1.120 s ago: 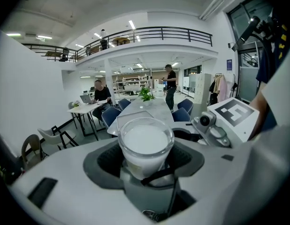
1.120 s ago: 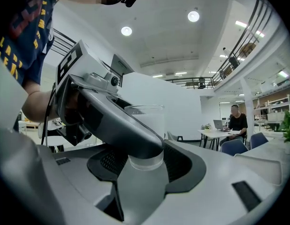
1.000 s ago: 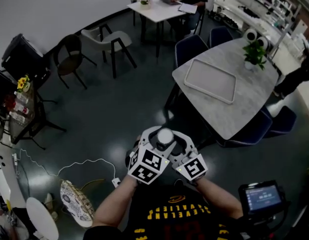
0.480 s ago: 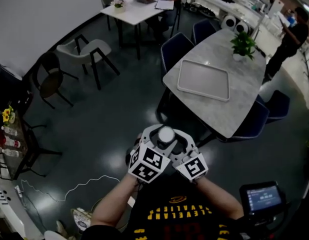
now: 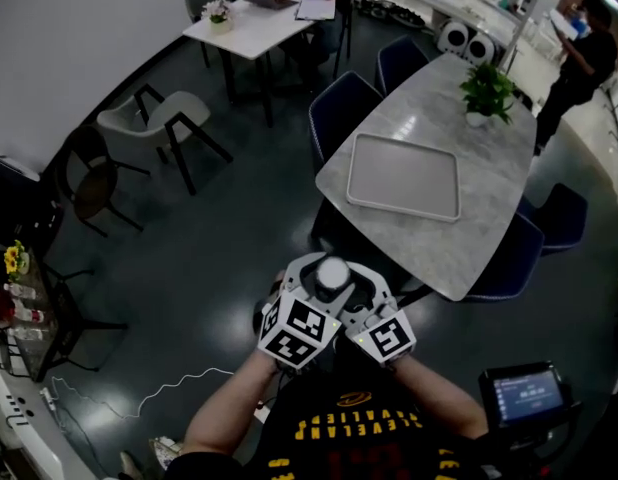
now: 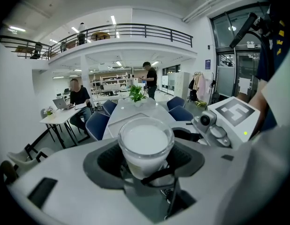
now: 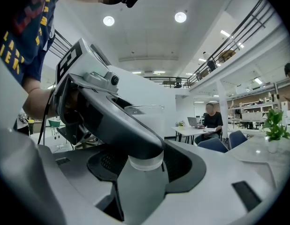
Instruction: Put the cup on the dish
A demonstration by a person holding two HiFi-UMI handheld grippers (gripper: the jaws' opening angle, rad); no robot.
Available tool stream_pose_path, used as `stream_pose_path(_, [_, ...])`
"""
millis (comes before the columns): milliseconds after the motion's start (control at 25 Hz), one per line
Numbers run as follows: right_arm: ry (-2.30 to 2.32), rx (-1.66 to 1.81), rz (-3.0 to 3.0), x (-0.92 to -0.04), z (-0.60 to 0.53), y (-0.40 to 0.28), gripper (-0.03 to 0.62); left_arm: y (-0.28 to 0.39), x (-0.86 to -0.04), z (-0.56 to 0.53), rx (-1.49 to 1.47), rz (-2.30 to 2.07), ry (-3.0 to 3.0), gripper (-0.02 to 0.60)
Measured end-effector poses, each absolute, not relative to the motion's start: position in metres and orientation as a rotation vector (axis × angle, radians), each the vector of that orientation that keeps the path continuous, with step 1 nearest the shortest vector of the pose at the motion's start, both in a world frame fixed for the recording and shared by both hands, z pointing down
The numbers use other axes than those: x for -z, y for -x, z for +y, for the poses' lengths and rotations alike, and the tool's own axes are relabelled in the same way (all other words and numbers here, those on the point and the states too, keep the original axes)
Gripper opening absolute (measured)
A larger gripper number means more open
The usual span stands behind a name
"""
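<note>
Jaws of left gripper (image 5: 307, 282) and right gripper (image 5: 357, 288) clasp the cup (image 5: 331, 272) over dark floor (image 5: 219, 238) (tray (image 5: 404, 176) on table (image 5: 494, 183)).

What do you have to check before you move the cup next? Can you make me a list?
1. Left gripper holding the cup: ok, its fingers are closed on it.
2. Right gripper helping: ok, it seems closed on the cup's base.
3. Cup upright: ok, rim on top.
4. Dish spotted: cannot tell, only a flat tray shows.
5. Cup above the table: not ok, it hangs over the floor, short of the table.
</note>
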State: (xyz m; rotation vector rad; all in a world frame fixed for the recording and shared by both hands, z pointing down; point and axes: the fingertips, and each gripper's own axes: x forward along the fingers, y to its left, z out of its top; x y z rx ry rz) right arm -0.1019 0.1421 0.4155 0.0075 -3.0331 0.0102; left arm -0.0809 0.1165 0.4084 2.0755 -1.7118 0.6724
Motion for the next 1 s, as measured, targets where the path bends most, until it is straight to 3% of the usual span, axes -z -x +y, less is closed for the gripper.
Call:
stream_pose_path(440, [0.056,0.040,-3.061,-0.401,0.027,0.127,0.244,0.107,-0.394,0.001,-0.681,-1.788,-2.051,0.261])
stream_pose_path(1000, [-0.015,0.036,-3.042,-0.409,-0.023,0.133,0.244,0.112,-0.402,-0.048,-0.665,-1.735,-2.098,0.261])
